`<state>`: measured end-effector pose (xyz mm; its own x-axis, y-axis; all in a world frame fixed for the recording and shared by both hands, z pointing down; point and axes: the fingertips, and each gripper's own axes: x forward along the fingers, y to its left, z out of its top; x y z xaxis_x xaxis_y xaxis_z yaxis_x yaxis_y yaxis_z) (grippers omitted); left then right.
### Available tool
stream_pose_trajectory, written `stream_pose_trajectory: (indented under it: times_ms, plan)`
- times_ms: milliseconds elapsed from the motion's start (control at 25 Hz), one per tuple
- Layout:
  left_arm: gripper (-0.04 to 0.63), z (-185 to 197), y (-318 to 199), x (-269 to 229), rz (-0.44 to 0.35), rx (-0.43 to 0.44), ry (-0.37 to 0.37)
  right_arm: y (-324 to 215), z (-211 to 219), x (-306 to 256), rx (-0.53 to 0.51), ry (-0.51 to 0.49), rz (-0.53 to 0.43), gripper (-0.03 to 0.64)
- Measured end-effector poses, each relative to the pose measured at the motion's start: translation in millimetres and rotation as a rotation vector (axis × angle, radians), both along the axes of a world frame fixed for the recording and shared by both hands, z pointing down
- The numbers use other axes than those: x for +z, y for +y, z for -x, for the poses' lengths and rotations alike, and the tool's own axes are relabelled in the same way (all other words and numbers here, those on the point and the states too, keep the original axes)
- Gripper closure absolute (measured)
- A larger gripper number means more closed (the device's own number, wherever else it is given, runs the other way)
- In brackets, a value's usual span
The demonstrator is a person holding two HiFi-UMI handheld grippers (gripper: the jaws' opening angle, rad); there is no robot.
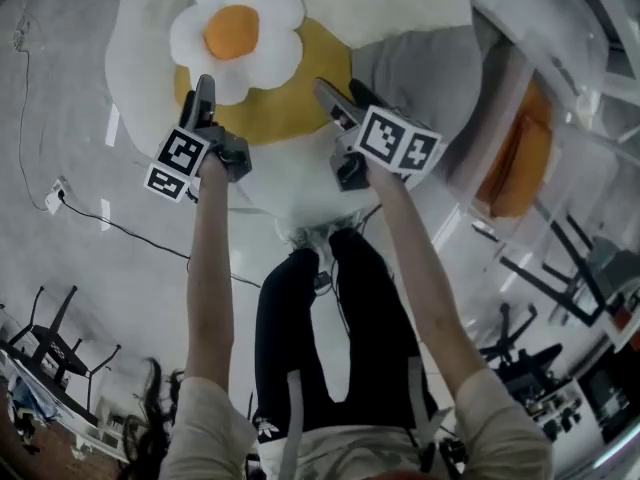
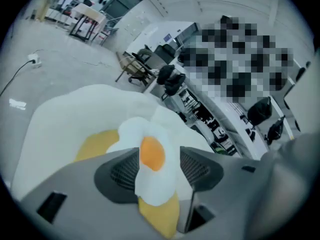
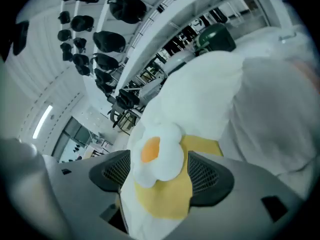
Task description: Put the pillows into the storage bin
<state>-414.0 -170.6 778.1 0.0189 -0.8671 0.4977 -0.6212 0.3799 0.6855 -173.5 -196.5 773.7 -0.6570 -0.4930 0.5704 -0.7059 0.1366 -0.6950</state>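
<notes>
A big fried-egg pillow (image 1: 290, 103), white with a yellow middle, lies on the floor ahead of me. On it rests a small daisy pillow (image 1: 236, 33) with an orange centre. My left gripper (image 1: 203, 88) hovers at the egg pillow's near left edge, jaws wide and open; in the left gripper view the daisy pillow (image 2: 150, 156) shows beyond the empty gap of the left gripper (image 2: 159, 166). My right gripper (image 1: 335, 96) stands open over the yellow part; the daisy pillow (image 3: 159, 156) fills the space between its pads, and I see no pinch. The clear storage bin (image 1: 585, 148) is at the right.
A grey cushion (image 1: 415, 68) lies between the egg pillow and the bin. Something orange (image 1: 520, 153) sits inside the bin. A power strip (image 1: 55, 196) with a black cable crosses the floor at left. Desks and chairs (image 1: 520, 343) stand around the edges.
</notes>
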Motion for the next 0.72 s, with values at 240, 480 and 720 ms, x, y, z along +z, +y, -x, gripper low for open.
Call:
stream_pose_trajectory:
  times_ms: [240, 480, 720]
  plan:
    - [0.35, 25.5, 10.2, 103.2, 0.012, -0.147, 0.144, -41.7, 47.6, 100.5, 0.109, -0.227, 0.18, 0.29]
    - [0.365, 34.6, -3.6, 124.2, -0.042, -0.191, 0.184, -52.4, 95.3, 151.0, 0.022, -0.154, 0.218, 0.291]
    - [0.538, 29.2, 0.2, 101.3, -0.035, -0.151, 0.16, -46.5, 107.2, 118.9, -0.027, -0.14, 0.169, 0.543]
